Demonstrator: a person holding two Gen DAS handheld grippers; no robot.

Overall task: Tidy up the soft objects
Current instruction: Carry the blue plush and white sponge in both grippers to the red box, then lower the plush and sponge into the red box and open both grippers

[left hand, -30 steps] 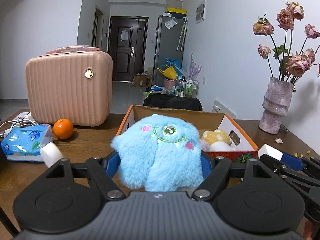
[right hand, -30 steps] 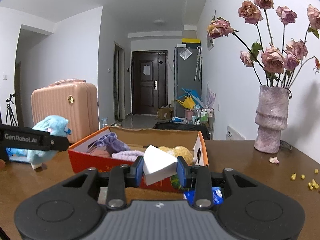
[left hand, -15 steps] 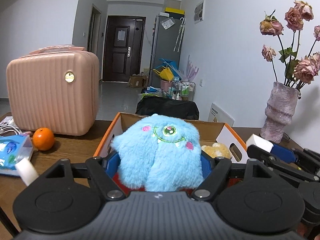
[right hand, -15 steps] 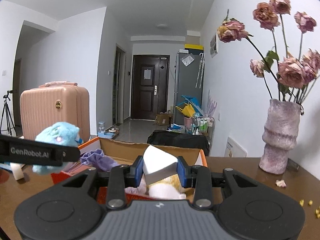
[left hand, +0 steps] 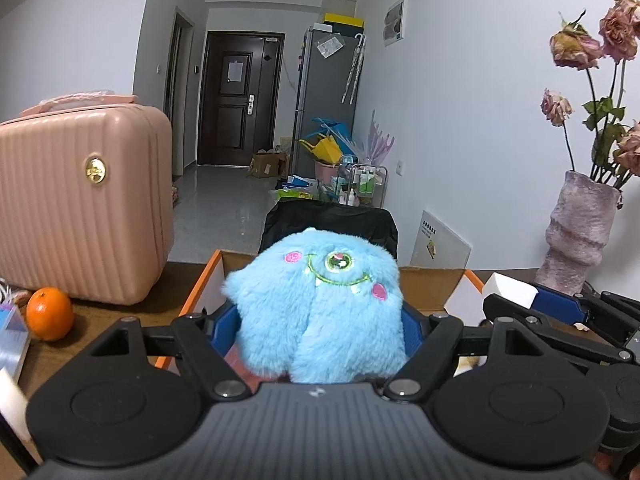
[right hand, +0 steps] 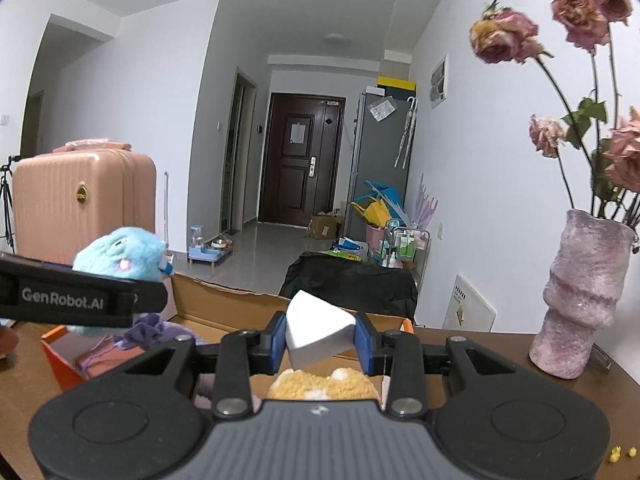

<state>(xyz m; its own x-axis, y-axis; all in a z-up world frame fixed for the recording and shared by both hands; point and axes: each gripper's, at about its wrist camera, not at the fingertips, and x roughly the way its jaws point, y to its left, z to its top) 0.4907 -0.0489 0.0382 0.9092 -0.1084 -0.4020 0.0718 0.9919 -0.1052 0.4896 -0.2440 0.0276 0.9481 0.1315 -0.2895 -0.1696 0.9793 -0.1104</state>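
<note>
My left gripper is shut on a fluffy blue one-eyed monster toy, held above the orange cardboard box. In the right wrist view that same toy shows at the left over the box's left end. My right gripper is shut on a white foam wedge, above the box. Below it in the box lie a yellow plush and a purple knitted piece. The right gripper with the wedge also appears at the right of the left wrist view.
A pink suitcase stands on the wooden table at the left with an orange in front of it. A mauve vase of dried roses stands at the right. A tissue pack lies at the left edge.
Both grippers have moved forward over the box with their loads. The suitcase and orange have slid left in view; the box has drawn under the grippers.
</note>
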